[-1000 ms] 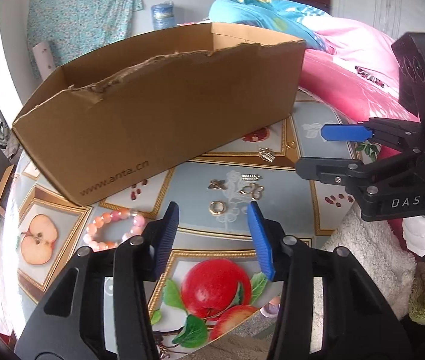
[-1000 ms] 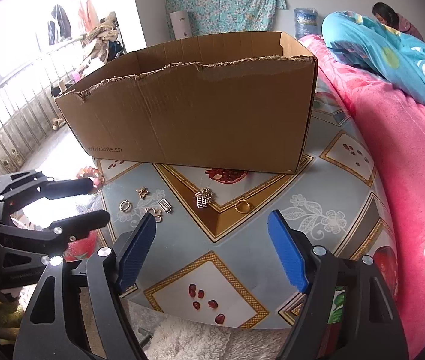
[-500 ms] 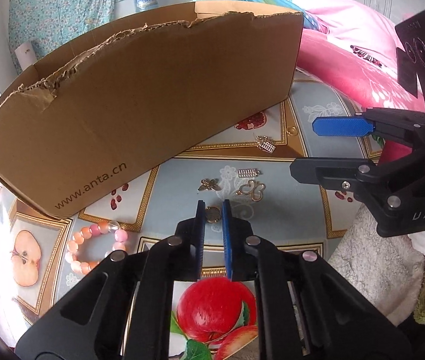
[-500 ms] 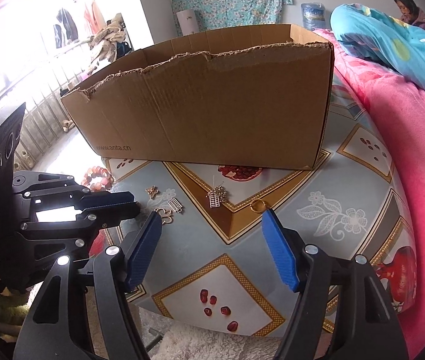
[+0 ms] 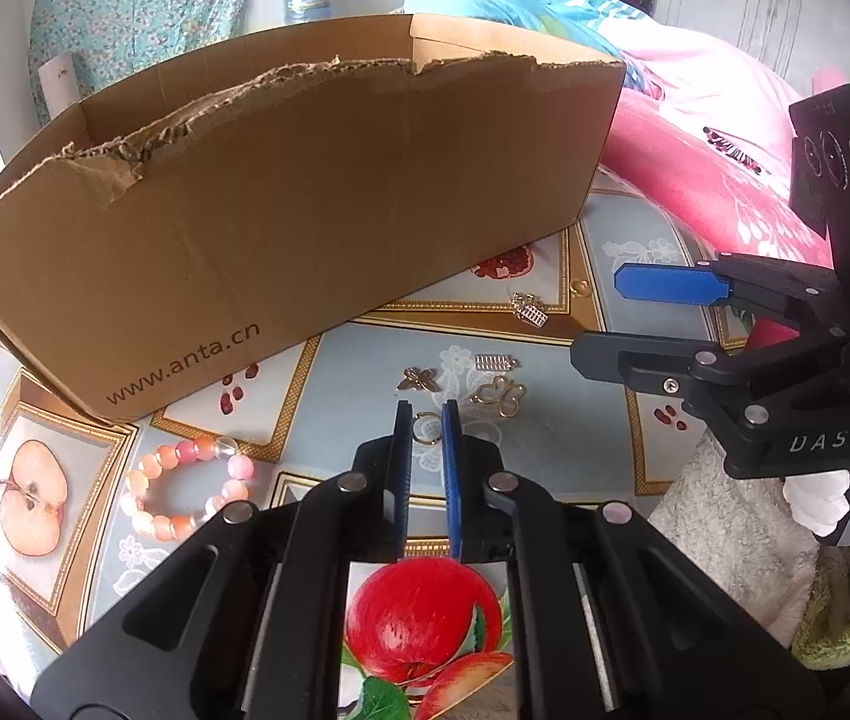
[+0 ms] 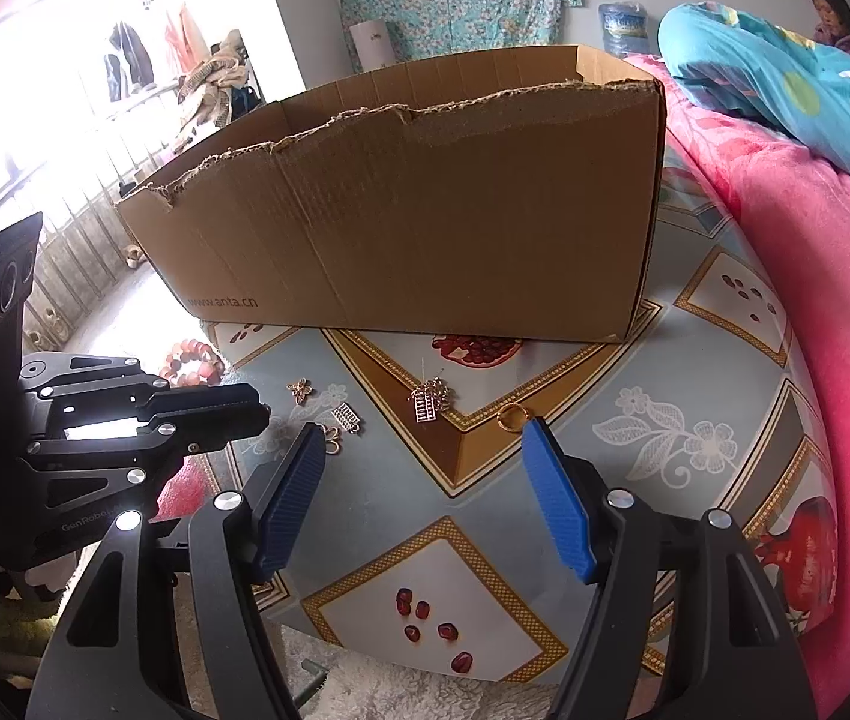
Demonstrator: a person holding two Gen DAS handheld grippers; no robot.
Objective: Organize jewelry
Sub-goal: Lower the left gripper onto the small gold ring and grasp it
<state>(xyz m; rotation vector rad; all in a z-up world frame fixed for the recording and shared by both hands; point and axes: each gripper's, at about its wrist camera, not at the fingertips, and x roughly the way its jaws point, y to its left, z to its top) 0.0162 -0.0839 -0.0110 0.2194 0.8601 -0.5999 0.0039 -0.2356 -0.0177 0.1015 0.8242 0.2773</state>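
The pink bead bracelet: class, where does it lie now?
In the left wrist view, the pink bead bracelet lies on the tablecloth left of the left tool, just before the cardboard box.

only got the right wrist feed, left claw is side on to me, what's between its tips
Observer: A small gold ring. The left claw is shut on it, one pad on each side.
Operator: is it off the cloth
Observer: Can't tell. It sits low over the tablecloth, just short of the butterfly-outline charm.
Operator: bracelet in the way
Observer: No. The pink bead bracelet lies as a full loop to the claw's left, apart from it.
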